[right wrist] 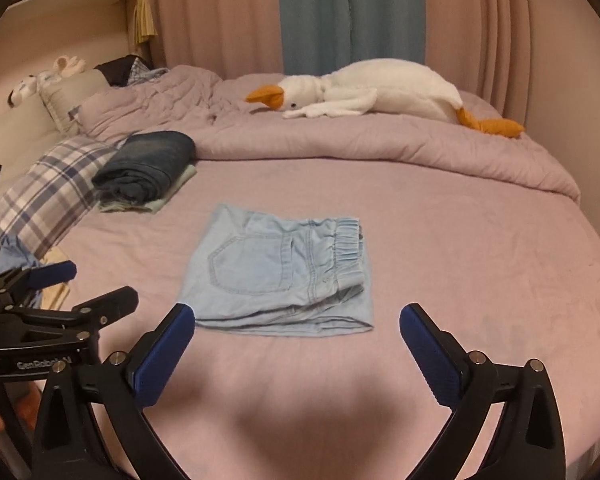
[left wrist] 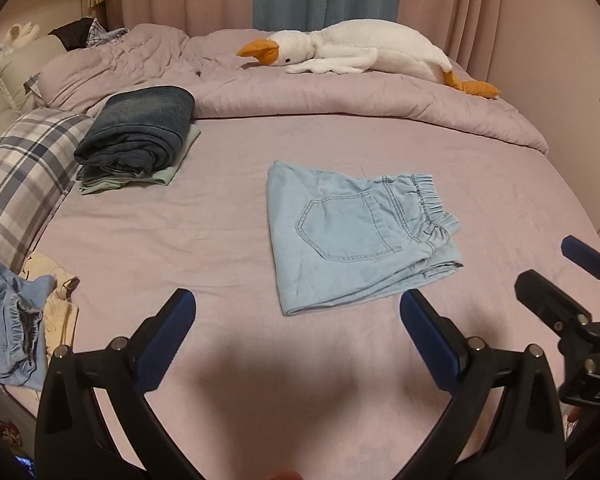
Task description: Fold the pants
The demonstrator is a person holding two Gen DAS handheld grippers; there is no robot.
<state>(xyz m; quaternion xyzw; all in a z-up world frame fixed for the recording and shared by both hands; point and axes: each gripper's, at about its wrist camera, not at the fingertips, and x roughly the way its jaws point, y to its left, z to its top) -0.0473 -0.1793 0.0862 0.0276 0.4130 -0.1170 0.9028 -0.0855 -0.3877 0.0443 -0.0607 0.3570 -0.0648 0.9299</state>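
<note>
Both claws hang wide open above the sheet with nothing between their blue pads: the left gripper (left wrist: pixel 298 312) and the right gripper (right wrist: pixel 296 326) sit at six o'clock of the pale blue pants (left wrist: pixel 360 236), clear of the cloth. That garment lies folded into a squarish packet in the middle of the mauve bed (left wrist: pixel 220 220), long axis running nine to three, gathered elastic waistband at three o'clock, stitched back pocket facing up; the layers underneath are hidden. At ten o'clock rests a stack of folded dark denim (left wrist: pixel 140 132) on something mint green, mostly covered. Beyond it, a plaid pillow (left wrist: pixel 28 168). At twelve o'clock a plush goose (left wrist: pixel 360 48) sprawls on the rumpled quilt. Another denim piece (left wrist: pixel 8 320) is cut off at the picture's left edge.
</note>
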